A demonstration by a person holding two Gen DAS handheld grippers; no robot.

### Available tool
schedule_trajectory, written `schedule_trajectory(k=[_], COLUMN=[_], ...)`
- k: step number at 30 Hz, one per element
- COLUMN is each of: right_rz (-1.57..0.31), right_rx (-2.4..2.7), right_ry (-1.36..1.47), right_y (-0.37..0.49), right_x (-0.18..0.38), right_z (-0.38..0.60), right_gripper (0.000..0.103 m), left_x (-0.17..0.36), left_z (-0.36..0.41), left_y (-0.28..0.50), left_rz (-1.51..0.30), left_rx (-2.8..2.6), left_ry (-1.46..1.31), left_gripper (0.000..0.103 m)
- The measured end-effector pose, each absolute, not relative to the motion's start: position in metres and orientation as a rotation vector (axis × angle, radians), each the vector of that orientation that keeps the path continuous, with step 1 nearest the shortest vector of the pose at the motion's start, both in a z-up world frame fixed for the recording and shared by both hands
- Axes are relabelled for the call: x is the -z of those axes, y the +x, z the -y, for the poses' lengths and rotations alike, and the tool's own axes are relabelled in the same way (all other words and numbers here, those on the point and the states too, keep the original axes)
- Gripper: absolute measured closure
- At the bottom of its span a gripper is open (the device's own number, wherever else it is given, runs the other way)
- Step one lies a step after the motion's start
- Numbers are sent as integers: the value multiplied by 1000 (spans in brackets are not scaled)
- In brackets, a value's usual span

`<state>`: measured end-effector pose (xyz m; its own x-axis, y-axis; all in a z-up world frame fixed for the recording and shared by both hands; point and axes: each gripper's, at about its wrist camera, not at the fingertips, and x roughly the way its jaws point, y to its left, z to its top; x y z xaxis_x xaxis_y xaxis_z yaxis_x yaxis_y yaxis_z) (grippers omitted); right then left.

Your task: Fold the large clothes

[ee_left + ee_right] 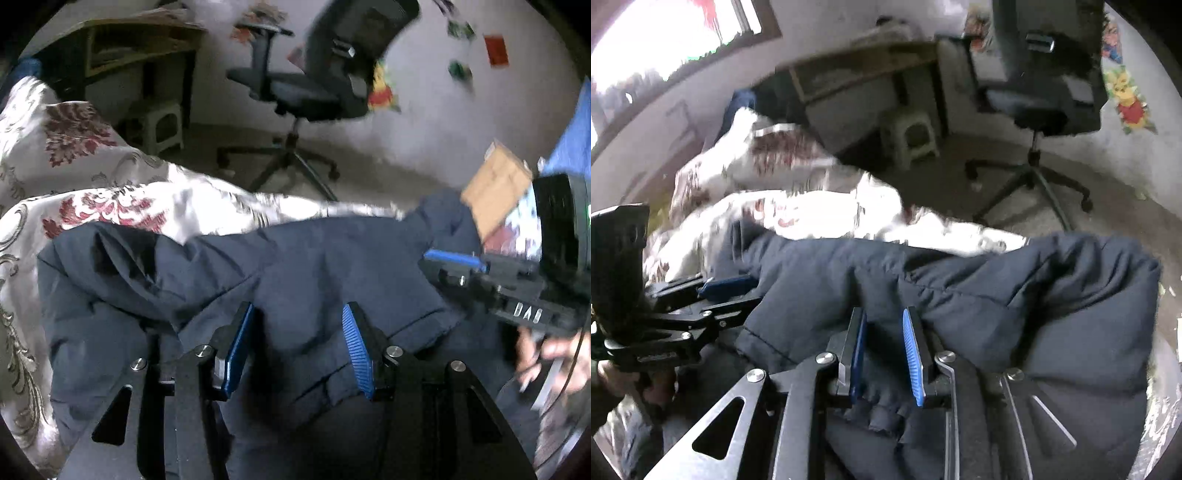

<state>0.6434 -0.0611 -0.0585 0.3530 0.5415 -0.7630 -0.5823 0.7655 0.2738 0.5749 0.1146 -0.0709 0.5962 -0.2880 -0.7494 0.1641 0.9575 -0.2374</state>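
A dark navy padded jacket (pixel 221 266) lies crumpled across a floral bedspread (pixel 110 192). In the left wrist view my left gripper (pixel 298 310) stands over its near edge. A thick fold with a stitched hem fills the gap between the blue pads (pixel 354 350). To the right is my right gripper (pixel 454 266), with a hand (pixel 546 354) behind it. In the right wrist view my right gripper (pixel 883 314) has its jaws close together on a bunch of the jacket (pixel 997 280), with a ribbed cuff below the pads. My left gripper (pixel 731 295) is at the jacket's left edge.
Beyond the bed stand a black office chair (pixel 317 85) (pixel 1041 92), a small plastic stool (pixel 159 125) (pixel 916 136) and a wooden desk (pixel 140 40) (pixel 857 66). A brown cardboard piece (pixel 495 188) shows at the right. The bedspread (pixel 812 214) continues left of the jacket.
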Motion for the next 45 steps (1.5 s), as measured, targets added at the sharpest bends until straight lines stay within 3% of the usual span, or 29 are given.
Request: schedule_trajectory(k=[5, 11, 18, 23, 25, 28, 30, 33, 37, 40, 45], right_rz=[-1069, -1022, -976, -1034, -1038, -1014, -968, -911, -861, -819, -744], right_rx=[-759, -689, -633, -544, -521, -500, -485, -471, -455, -448, -441], right_ry=[-86, -206, -51, -71, -67, -64, -70, -22, 13, 30, 62], right_y=[649, 646, 626, 614, 611, 597, 583, 562, 536, 509, 465], right_x=[79, 97, 74, 76, 72, 58, 45, 27, 9, -9, -36], right_z=[61, 41, 71, 69, 69, 73, 75, 85, 93, 97, 104], right_gripper=[82, 83, 83, 81, 76, 53, 47, 38, 22, 5, 0], left_x=[92, 114, 102, 94, 88, 76, 61, 43, 19, 4, -25], left_z=[-100, -90, -103, -107, -106, -110, -118, -125, -131, -130, -129], left_y=[572, 572, 557, 550, 546, 533, 521, 505, 480, 460, 420], left_rz=[-972, -970, -921, -960, -986, -995, -979, -946, -904, -857, -771], left_rx=[266, 216, 207, 172, 155, 144, 144, 113, 93, 86, 109], left_ry=[8, 93, 31, -14, -9, -56, -102, -126, -169, -185, -191], left_gripper=[59, 59, 59, 49, 49, 49, 47, 30, 26, 5, 2])
